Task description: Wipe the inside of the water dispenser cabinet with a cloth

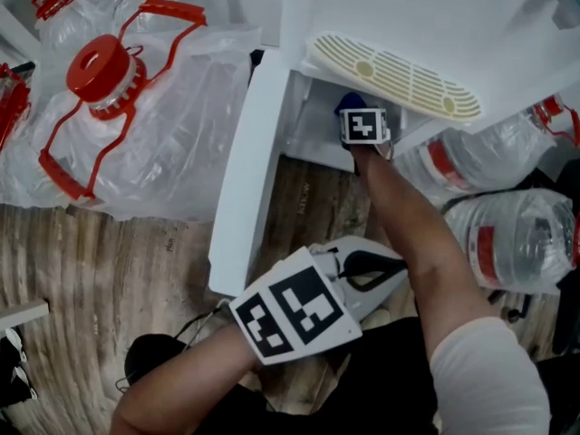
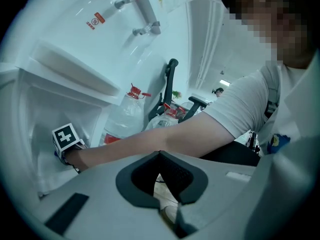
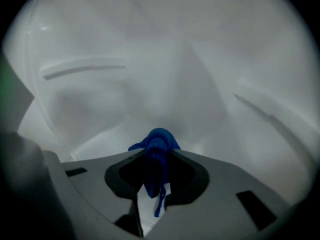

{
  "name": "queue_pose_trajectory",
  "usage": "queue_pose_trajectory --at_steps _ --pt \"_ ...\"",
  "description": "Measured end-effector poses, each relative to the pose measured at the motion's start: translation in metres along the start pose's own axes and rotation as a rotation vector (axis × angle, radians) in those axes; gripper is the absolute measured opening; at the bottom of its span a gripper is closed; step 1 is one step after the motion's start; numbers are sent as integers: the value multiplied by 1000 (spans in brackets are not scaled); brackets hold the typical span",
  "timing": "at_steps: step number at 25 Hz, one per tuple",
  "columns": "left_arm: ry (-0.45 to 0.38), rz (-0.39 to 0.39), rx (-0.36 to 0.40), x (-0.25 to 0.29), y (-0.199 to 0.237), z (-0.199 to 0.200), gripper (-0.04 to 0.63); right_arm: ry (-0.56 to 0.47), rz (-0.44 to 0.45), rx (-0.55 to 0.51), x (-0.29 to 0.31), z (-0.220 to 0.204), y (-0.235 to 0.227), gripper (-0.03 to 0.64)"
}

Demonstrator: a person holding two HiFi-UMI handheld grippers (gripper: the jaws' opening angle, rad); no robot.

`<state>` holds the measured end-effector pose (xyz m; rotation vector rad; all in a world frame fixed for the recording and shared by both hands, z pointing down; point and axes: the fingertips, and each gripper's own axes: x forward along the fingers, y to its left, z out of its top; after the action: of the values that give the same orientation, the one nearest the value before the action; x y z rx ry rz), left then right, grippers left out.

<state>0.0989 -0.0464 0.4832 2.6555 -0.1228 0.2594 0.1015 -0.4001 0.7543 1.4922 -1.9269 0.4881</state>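
Observation:
The white water dispenser's lower cabinet [image 1: 313,125] stands open, its door [image 1: 246,175] swung out to the left. My right gripper [image 1: 359,114] reaches into the cabinet, and only its marker cube [image 1: 364,125] and a bit of blue cloth [image 1: 348,103] show there. In the right gripper view the right gripper [image 3: 159,151] is shut on the blue cloth [image 3: 158,143], which bunches past the jaw tips close to the white inner wall [image 3: 165,74]. My left gripper [image 1: 397,266] hangs back outside the cabinet, over the floor, jaws together and empty.
A cream drip-tray grille [image 1: 399,75] lies above the cabinet opening. Large water jugs with red caps, in clear plastic, crowd the left [image 1: 104,75]. More bottles lie at the right [image 1: 512,234]. Wood-pattern floor [image 1: 109,261] runs in front.

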Motion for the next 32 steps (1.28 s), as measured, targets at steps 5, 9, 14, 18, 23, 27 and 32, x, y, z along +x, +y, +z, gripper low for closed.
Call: queue_pose_trajectory --at_steps 5,9,14,18,23,27,32 --pt "-7 -14 0 -2 -1 2 2 89 -13 27 -1 -22 2 83" --pt "-15 -42 8 1 -5 6 2 62 9 -6 -11 -27 10 83" --pt "-22 -75 24 4 -13 10 2 101 30 -61 -30 -42 17 83" --pt "-32 -84 28 1 -16 14 2 159 58 -129 -42 -55 26 83" --pt "-39 -83 39 -6 -20 18 2 189 50 -287 -55 -49 27 83" --pt "-52 -77 45 -11 -21 23 2 252 -42 -475 -68 -37 11 83" --pt "-56 -78 53 -12 -26 25 2 282 -85 -719 -75 -17 16 83"
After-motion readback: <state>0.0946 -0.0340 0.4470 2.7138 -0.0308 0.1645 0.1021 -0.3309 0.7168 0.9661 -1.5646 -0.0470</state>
